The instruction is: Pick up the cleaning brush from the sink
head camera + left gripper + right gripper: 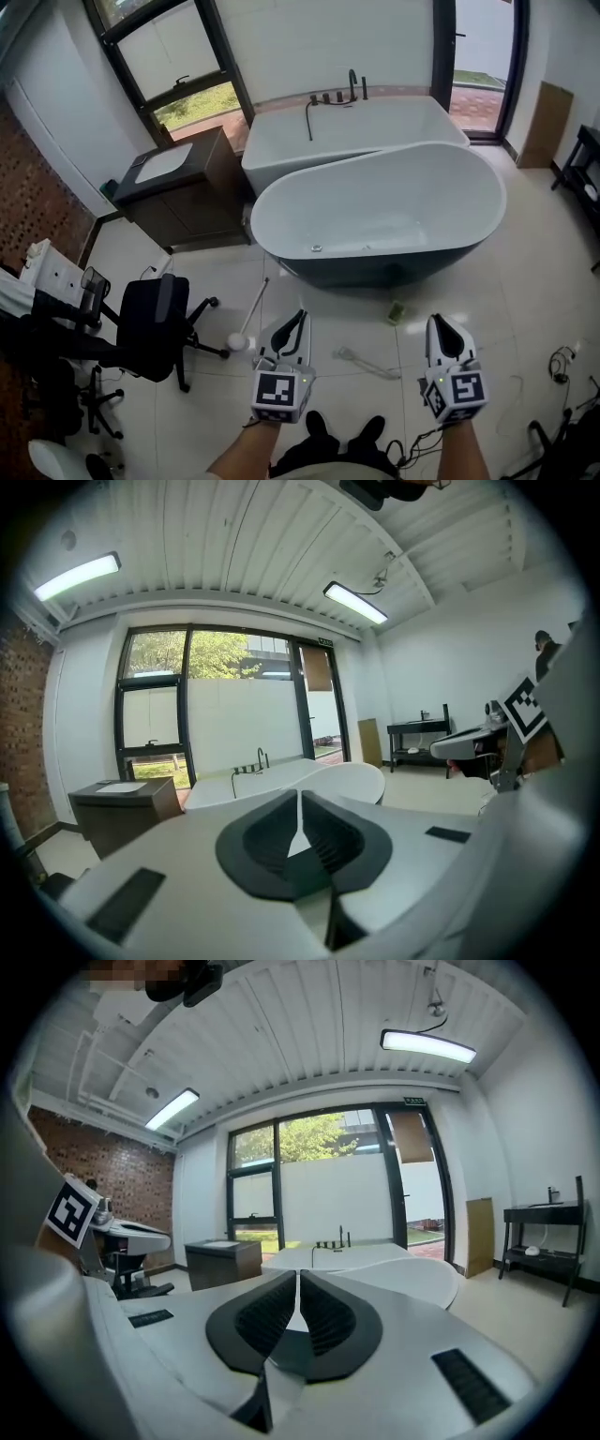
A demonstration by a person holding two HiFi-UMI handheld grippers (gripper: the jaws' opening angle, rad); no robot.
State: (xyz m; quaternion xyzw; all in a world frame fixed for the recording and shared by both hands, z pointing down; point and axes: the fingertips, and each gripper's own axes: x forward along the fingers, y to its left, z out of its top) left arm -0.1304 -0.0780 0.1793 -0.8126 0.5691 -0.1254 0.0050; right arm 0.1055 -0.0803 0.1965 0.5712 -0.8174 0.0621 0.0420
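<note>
A white sink [160,164] sits in the top of a dark wooden cabinet [192,202] at the far left, by the window. What lies in the sink is too small to tell. The cabinet also shows low in the left gripper view [122,803] and the right gripper view [223,1258]. My left gripper [298,319] and right gripper [441,324] are held side by side above the floor tiles, pointing toward the bathtubs. Both are shut with nothing between the jaws [298,795] [298,1275]. A long-handled white brush [249,319] lies on the floor just left of the left gripper.
Two white bathtubs [384,211] [347,127] stand ahead, the nearer one oval with a dark outside. A black office chair [155,323] is at the left. A clear plastic piece [367,362] and a small green item [396,312] lie on the floor. Cables [562,361] trail at the right.
</note>
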